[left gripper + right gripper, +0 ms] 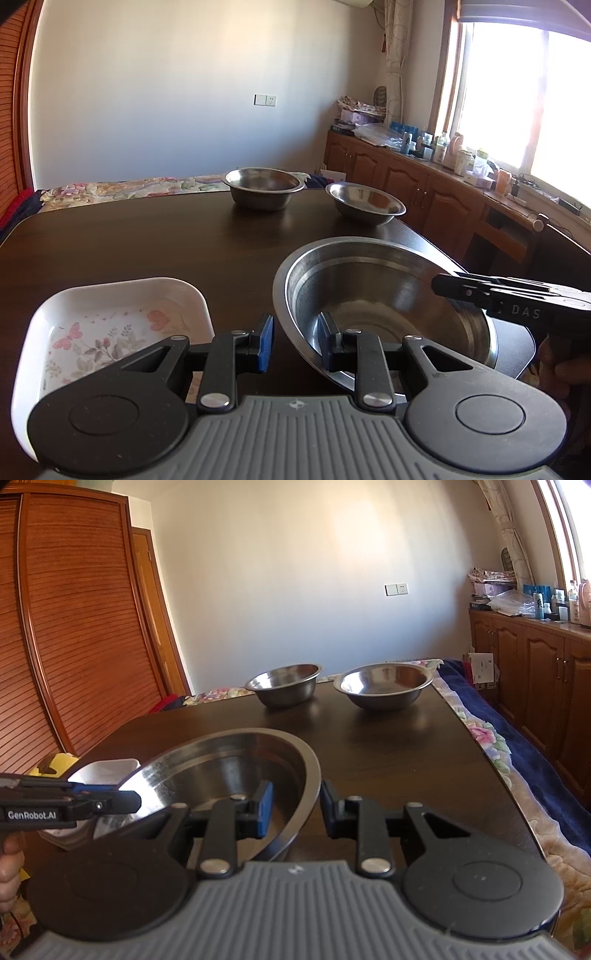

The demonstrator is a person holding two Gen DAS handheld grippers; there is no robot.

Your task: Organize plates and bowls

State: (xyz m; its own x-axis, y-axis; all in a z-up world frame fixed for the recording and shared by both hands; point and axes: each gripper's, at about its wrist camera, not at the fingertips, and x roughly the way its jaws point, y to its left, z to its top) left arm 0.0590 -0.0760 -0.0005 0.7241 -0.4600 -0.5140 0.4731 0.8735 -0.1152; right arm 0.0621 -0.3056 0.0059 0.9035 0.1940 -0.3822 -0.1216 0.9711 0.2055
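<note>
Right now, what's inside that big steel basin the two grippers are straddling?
Nothing shows inside the large steel basin: bare metal, plus one finger of each gripper reaching over its rim. The bottom nearest the left gripper is hidden behind its fingers.

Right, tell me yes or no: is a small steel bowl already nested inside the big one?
No: the large steel bowl is empty inside, and both small bowls stand apart at the table's far end.
</note>
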